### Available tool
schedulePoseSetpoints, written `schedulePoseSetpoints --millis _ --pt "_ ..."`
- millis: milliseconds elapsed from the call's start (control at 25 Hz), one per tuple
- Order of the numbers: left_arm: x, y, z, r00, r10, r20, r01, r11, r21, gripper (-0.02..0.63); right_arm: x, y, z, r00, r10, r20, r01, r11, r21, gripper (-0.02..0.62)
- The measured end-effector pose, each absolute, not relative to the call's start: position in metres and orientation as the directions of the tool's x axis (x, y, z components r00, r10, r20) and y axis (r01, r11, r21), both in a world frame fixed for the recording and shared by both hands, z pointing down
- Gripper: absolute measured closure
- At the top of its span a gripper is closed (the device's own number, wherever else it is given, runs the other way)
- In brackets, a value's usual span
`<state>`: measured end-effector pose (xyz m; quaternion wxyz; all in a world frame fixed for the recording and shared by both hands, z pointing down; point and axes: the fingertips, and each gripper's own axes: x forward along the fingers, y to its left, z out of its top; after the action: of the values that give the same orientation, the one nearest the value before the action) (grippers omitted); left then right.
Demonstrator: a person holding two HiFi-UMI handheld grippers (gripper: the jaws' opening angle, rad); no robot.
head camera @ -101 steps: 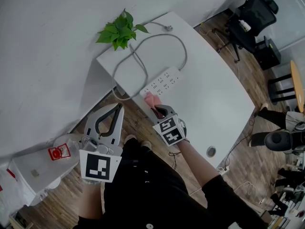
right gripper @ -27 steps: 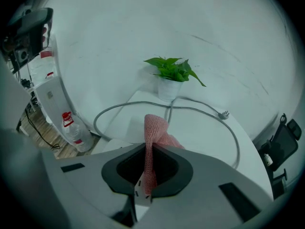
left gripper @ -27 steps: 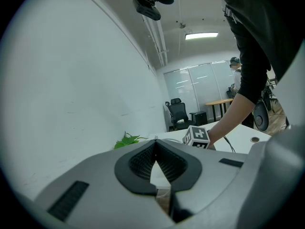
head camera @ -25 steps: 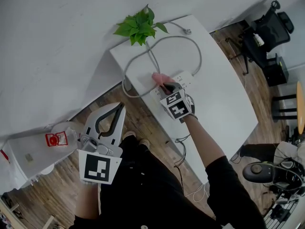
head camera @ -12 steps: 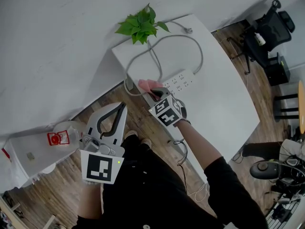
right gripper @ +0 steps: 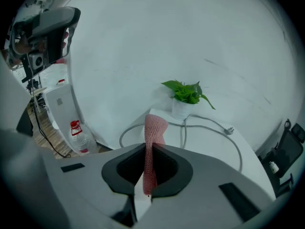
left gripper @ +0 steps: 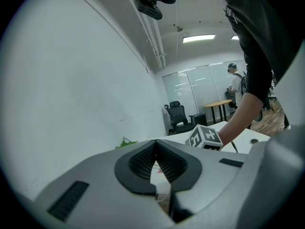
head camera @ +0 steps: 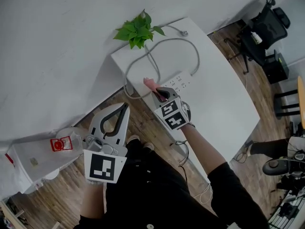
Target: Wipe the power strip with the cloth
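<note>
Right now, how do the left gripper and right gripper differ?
The right gripper's jaws pinch the pink cloth; the left gripper's jaws are shut on nothing. The right gripper is over the table by the power strip; the left gripper hangs off the table, above the wood floor. Neither gripper is open.

Power strip [head camera: 180, 83] on the table [head camera: 224, 99], cloth [head camera: 149, 83] at its left end, cable loop [head camera: 196, 56] and plant [head camera: 138, 30] behind.

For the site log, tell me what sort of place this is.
Most likely an office: a white desk carrying a power strip and a potted plant, a black swivel chair on the wood floor nearby, and glass-walled rooms under strip lighting.
</note>
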<state>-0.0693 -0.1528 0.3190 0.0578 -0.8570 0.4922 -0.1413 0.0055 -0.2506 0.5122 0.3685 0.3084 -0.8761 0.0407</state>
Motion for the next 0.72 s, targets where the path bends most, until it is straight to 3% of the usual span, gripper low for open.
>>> schedulePoseSetpoints --millis 240,720 --pt "-0.058 -0.156 0.305 0.499 -0.853 0.151 -0.818 -0.521 -0.242 0.592 0.038 -0.242 0.465 -0.517 -0.615 0.596 -0.631 0.744 0.221 0.548" --pt "-0.018 -0.159 0.292 0.599 -0.791 0.127 -0.745 -0.608 -0.273 0.592 0.105 -0.199 0.387 -0.45 -0.788 0.42 -0.825 0.547 0.14 0.548"
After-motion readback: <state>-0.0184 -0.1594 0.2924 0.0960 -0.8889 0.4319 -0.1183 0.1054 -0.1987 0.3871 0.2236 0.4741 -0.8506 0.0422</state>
